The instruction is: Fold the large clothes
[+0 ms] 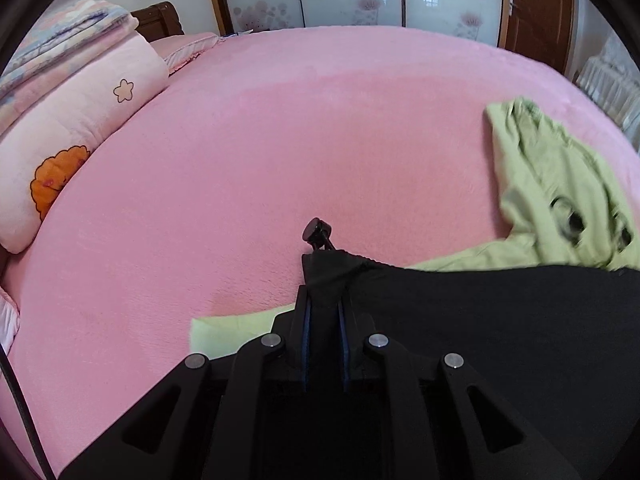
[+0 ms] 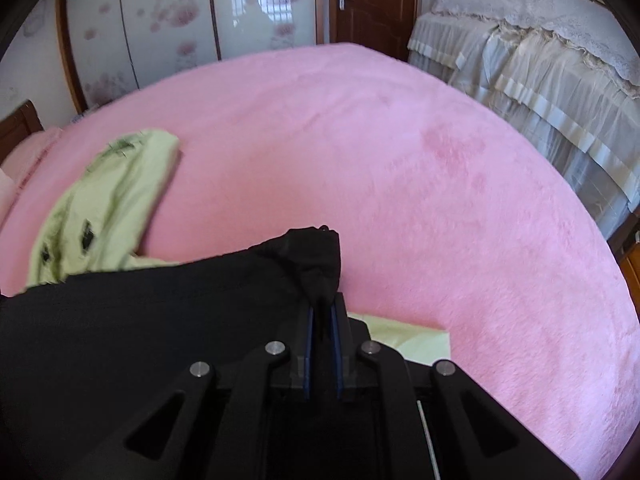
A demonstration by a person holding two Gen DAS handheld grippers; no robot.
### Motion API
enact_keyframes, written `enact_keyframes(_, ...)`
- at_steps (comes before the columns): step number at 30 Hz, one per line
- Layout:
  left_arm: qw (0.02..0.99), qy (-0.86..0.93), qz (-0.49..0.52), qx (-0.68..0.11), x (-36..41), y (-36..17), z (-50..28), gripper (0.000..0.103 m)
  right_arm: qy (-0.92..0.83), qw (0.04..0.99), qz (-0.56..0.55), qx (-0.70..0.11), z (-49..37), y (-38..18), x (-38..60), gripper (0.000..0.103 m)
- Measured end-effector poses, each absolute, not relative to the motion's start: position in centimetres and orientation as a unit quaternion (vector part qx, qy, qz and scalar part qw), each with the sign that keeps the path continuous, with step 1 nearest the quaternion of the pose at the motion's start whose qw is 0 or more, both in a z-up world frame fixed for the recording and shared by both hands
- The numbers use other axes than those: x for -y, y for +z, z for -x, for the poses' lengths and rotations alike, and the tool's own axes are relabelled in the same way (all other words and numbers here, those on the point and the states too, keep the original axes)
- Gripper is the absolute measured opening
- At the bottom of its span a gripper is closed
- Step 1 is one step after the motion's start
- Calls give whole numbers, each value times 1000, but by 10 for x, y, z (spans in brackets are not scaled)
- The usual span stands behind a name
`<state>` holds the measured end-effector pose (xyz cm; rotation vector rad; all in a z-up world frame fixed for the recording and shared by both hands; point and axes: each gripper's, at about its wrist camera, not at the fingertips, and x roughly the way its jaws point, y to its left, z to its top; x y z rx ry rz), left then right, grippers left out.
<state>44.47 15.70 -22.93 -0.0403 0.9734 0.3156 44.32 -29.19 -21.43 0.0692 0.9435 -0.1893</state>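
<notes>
A black garment hangs stretched between my two grippers above the pink bed. My left gripper is shut on its left corner, where a black toggle sticks out. My right gripper is shut on the other corner of the black garment. A light green garment lies crumpled on the bed beyond the black one; it also shows in the right wrist view. Green fabric also lies under the grippers.
Folded pink quilts and a pillow are stacked at the bed's left. A wardrobe with flowered sliding doors and a brown door stand behind. A cream lace-covered piece of furniture is at the right.
</notes>
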Motion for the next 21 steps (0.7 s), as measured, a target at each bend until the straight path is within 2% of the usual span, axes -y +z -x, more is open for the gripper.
enact_keyframes(3, 876, 161, 3, -455, -153, -240, -446, 14, -98, 883, -28, -458, -444, -220, 293, 15)
enact_keyframes(5, 875, 167, -3, -454, -153, -242, -447, 23, -101, 882, -27, -460, -443, -221, 295, 21)
enact_keyframes(7, 873, 173, 1, -456, -158, -240, -447, 31, -112, 877, -23, -466, -442, -219, 298, 36)
enact_keyframes(15, 877, 160, 37, -452, -182, -197, -411, 71, -54, 887, -38, -458, -416, -174, 302, 40)
enact_keyframes(21, 876, 140, 40, -461, -186, -168, -382, 72, -16, 889, -67, -453, -404, -142, 293, 41)
